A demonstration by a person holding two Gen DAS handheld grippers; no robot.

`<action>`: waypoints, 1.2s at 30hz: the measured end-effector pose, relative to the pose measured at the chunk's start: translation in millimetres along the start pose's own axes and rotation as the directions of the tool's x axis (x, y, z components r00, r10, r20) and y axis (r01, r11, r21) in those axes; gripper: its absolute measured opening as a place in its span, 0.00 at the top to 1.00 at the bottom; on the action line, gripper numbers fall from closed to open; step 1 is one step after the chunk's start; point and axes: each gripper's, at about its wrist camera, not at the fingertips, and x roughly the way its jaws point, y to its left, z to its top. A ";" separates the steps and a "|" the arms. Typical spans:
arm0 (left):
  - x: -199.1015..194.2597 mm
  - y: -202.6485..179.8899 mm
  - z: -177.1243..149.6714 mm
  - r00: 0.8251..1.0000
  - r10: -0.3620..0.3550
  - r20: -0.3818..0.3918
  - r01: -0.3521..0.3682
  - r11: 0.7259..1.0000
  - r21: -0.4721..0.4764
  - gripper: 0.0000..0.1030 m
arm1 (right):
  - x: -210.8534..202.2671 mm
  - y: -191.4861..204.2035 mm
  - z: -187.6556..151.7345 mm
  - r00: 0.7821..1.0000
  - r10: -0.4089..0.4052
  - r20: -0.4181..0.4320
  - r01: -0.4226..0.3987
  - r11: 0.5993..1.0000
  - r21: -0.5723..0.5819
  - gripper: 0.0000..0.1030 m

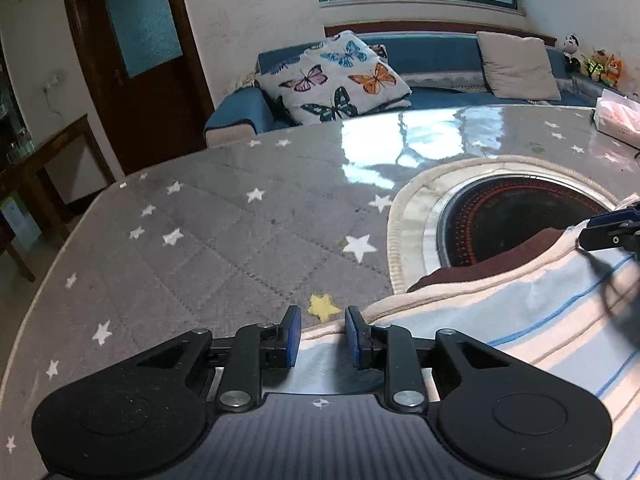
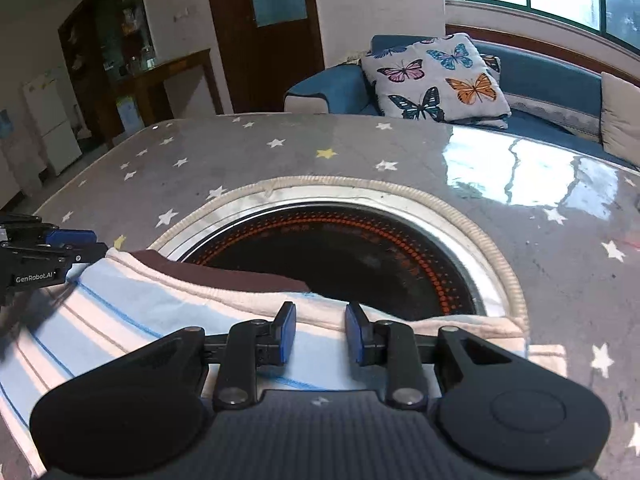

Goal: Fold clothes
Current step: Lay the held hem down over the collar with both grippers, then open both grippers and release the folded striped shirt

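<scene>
A garment [image 1: 520,320] with light blue, pink and white stripes, a cream ribbed edge and a dark brown inner part [image 1: 500,260] lies flat on the star-patterned table cover [image 1: 224,232]. My left gripper [image 1: 323,320] hovers over its left edge, pads apart, the cloth edge lying loose below the gap. In the right wrist view the garment [image 2: 140,320] spreads to the left and partly overlaps the round hob. My right gripper [image 2: 320,316] stands open over its cream edge. Each gripper shows in the other's view: the right gripper [image 1: 590,232], the left gripper [image 2: 98,242].
A round black hob [image 2: 340,256] with orange dots and a cream rim is sunk in the table [image 2: 560,240]. A tissue box [image 1: 618,116] stands at the far right. Behind the table is a blue sofa with a butterfly cushion [image 1: 336,76].
</scene>
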 end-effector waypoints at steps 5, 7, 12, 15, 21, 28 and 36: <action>-24.6 -18.2 -1.6 0.998 -0.042 0.051 0.040 0.999 0.031 0.73 | -23.9 -10.0 -6.2 1.000 -0.013 0.012 0.014 1.000 -0.010 0.67; -30.2 -27.3 -4.0 0.996 -0.066 0.060 0.064 0.997 0.047 0.73 | -33.4 -15.4 -12.7 0.999 -0.034 0.011 0.034 0.999 -0.019 0.66; -33.1 -42.2 -16.6 0.997 -0.069 0.047 0.065 0.996 0.064 0.69 | -49.0 -37.0 -28.5 0.997 -0.083 0.011 0.083 0.996 0.017 0.65; -40.2 -41.5 -22.8 0.997 -0.052 0.054 0.050 0.998 0.045 0.69 | -58.7 -50.7 -35.5 0.995 -0.096 0.023 0.094 0.994 0.054 0.66; -66.0 -28.0 -37.8 0.996 0.002 0.085 0.000 1.000 -0.027 0.62 | -86.6 -58.7 -48.6 0.994 -0.099 0.050 0.094 0.992 0.086 0.61; -91.0 -18.0 -65.7 0.996 0.065 0.059 -0.060 0.994 -0.087 0.49 | -115.1 -59.4 -76.9 0.995 -0.091 0.028 0.089 0.992 0.086 0.57; -103.9 -11.1 -92.6 0.998 0.060 0.006 -0.058 0.983 -0.174 0.45 | -135.8 -58.3 -109.1 0.997 -0.071 0.014 0.068 0.987 0.148 0.56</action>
